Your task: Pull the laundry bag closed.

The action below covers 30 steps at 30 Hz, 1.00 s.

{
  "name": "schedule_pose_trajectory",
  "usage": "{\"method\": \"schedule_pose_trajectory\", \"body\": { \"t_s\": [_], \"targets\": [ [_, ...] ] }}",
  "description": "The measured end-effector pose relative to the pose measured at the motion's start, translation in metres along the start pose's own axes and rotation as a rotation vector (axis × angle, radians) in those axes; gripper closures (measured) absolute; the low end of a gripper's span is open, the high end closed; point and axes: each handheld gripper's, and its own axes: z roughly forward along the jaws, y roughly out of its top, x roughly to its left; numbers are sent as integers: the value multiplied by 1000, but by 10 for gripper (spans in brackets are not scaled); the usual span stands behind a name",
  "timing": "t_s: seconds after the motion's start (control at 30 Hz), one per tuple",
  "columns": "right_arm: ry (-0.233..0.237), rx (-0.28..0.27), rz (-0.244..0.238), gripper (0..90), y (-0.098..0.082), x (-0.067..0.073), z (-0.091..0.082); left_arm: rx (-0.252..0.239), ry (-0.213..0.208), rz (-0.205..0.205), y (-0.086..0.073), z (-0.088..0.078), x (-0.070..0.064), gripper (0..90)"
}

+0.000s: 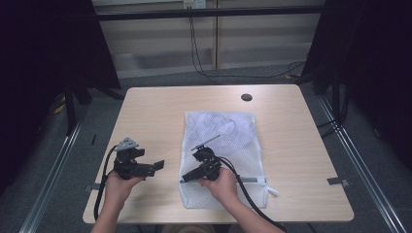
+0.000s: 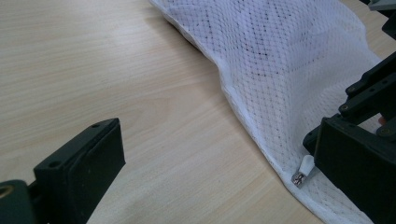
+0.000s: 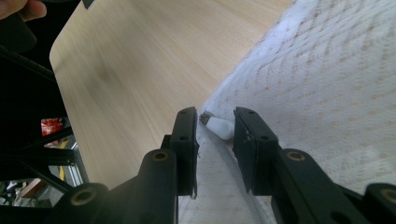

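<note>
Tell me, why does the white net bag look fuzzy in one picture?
In the right gripper view the mesh bag sits close and smears, though the zipper pull stays fairly sharp; the left gripper view shows its holes crisply; the high view is dim with dark edges.

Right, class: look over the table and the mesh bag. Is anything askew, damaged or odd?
Nothing is damaged or spilled. The white mesh bag lies slightly skewed to the table edges, with loose folds near its far end. Its zipper pull sits between the right gripper fingers, at the bag's left edge.
</note>
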Motion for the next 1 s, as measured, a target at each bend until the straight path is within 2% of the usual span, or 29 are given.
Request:
{"method": "schedule_pose_trajectory", "body": {
  "t_s": [0.07, 0.1, 0.2, 0.3, 0.7, 0.83, 0.9, 1.0],
  "targets": [
    [-6, 1, 0, 699, 0, 0, 1, 3, -4, -2, 0, 0, 0, 15],
    [1, 0, 17, 699, 0, 0, 2, 2, -5, -1, 0, 1, 0, 15],
    [15, -6, 27, 698, 2, -1, 2, 1, -3, -1, 0, 1, 0, 15],
    [-1, 3, 38, 698, 2, -1, 4, -1, 0, -2, 0, 0, 0, 15],
    [10, -3, 28, 679, 3, 0, 9, 0, -2, -3, 1, 0, 0, 16],
    [22, -1, 29, 722, 5, 3, 11, 1, -5, -4, 1, 0, 1, 17],
    [21, -6, 17, 723, 5, 4, 11, 2, -9, -6, 1, 0, 1, 17],
    [24, 7, 28, 730, 7, 7, 15, 0, -7, -8, 1, 0, 1, 17]
  ]
}}
